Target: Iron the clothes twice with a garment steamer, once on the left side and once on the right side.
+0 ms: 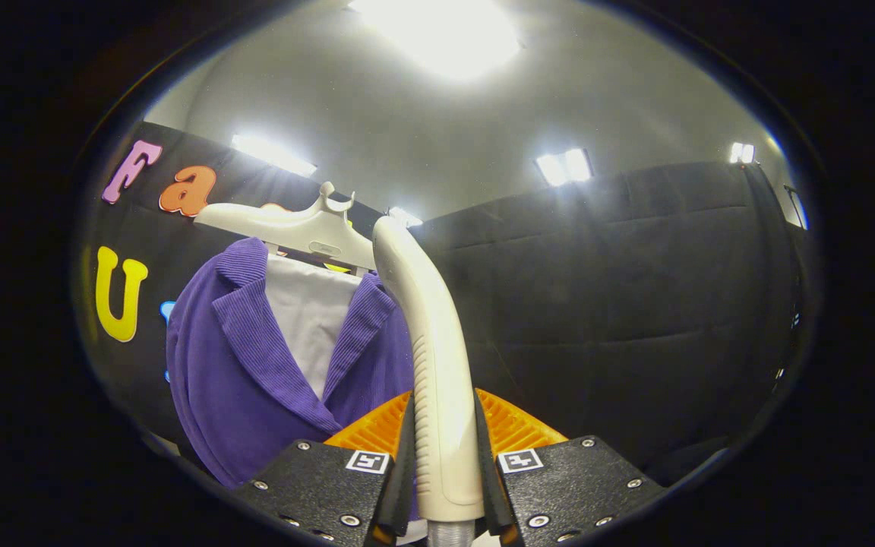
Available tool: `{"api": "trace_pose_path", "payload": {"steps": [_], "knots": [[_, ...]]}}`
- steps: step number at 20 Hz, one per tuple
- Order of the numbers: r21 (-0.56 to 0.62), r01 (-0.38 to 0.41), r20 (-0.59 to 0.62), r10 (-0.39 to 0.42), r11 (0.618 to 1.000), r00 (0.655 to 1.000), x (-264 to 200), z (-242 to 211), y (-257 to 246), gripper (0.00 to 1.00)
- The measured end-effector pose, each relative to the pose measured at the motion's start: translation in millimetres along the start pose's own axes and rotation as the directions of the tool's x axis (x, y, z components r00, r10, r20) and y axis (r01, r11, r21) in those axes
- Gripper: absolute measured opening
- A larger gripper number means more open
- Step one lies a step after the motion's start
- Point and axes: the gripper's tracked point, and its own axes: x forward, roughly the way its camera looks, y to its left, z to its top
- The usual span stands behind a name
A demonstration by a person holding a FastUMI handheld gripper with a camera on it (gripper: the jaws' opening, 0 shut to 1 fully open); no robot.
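One garment hung to the left of everything else: a purple jacket (255, 372) with a pale lining, draped on a white hanger (285, 226) against the booth's black wall. Just right of its open collar rose the garment steamer (437, 365), a cream handle that curved upward and leaned toward the hanger's hook, its head near the right lapel, though contact could not be made out. The gripper (445, 463) held that handle clamped, both fingers (407, 471) pressed on its ribbed lower part, so the steamer stood between them and reached well beyond them. Further right lay only dark cloth wall. By my judgement the steamer was already in hand and poised at the top of the jacket, at the start of a pass. The next move would call for a steady downward sweep along one front panel, keeping the head near the cloth.
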Motion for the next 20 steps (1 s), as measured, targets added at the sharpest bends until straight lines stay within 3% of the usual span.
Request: {"api": "trace_pose_path", "payload": {"steps": [9, 20], "knots": [[-0.12, 0.02, -0.042, -0.025, 0.993, 0.999, 43.4, -38.7, 32.3, 0.38], [-0.228, 0.016, -0.141, -0.05, 0.974, 0.989, 25.6, -101.9, 36.5, 0.38]]}}
